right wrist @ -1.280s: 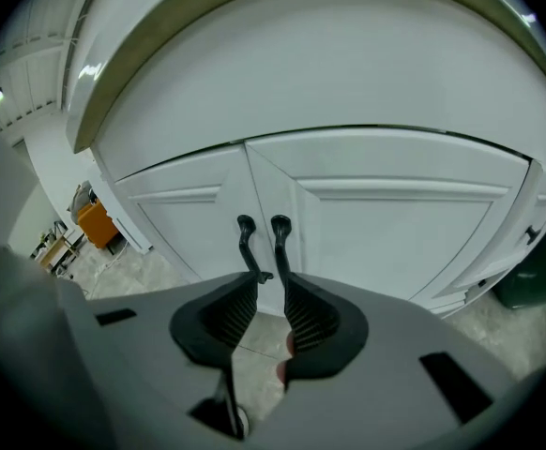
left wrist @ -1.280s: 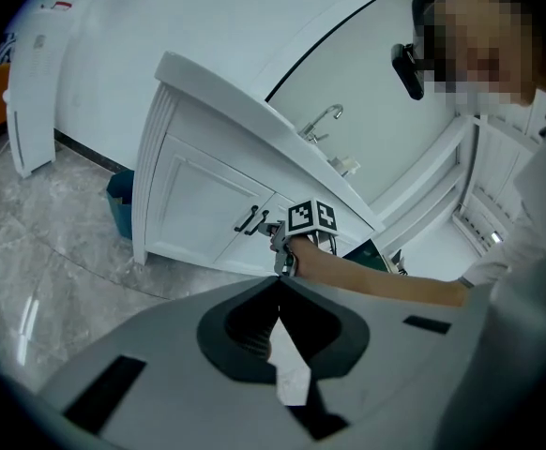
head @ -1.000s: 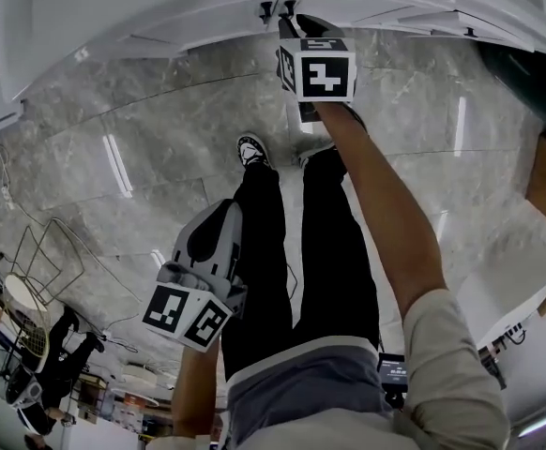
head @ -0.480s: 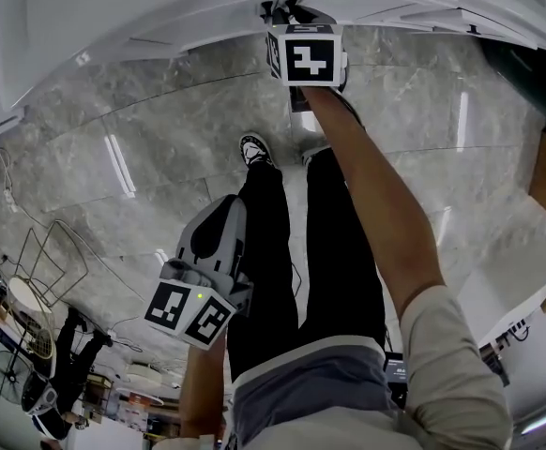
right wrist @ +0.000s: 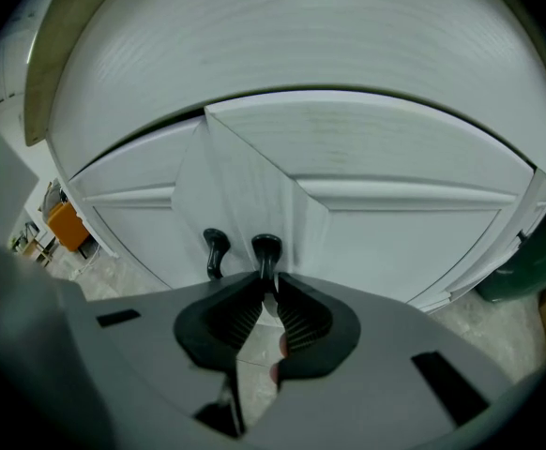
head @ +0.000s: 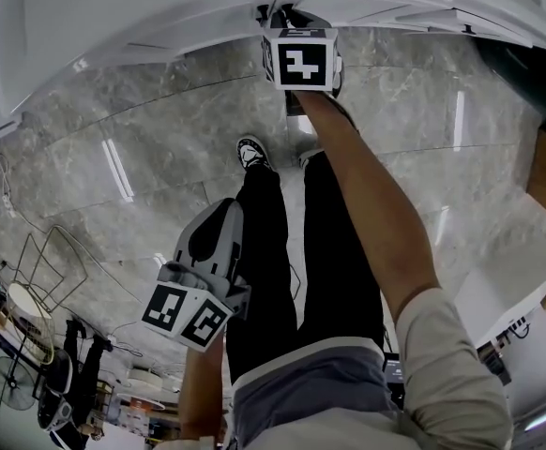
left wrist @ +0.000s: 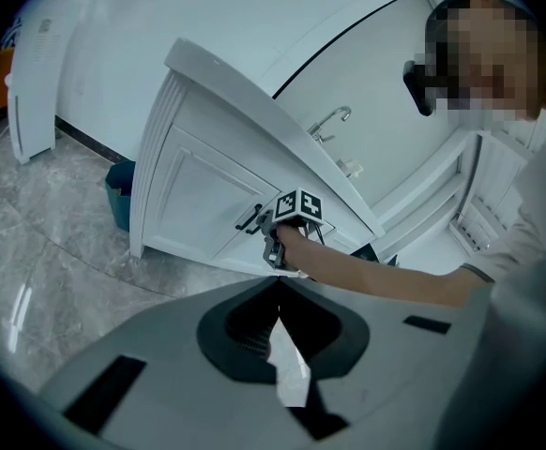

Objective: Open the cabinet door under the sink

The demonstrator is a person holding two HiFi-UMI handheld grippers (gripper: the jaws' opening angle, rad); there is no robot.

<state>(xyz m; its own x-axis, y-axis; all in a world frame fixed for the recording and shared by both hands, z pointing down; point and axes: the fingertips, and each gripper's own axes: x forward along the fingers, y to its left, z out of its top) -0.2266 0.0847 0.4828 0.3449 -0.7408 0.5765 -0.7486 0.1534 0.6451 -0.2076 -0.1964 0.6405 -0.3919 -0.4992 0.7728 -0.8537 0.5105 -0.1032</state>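
The fingers of your right gripper (right wrist: 267, 282) clamped the upright black handle (right wrist: 265, 249) of the white cabinet door (right wrist: 395, 242); your left gripper (left wrist: 278, 289), closed on nothing, hung well apart.

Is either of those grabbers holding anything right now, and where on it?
The right gripper is clamped on the right-hand black door handle, on its bar below the upper mount. The left gripper is shut on nothing.
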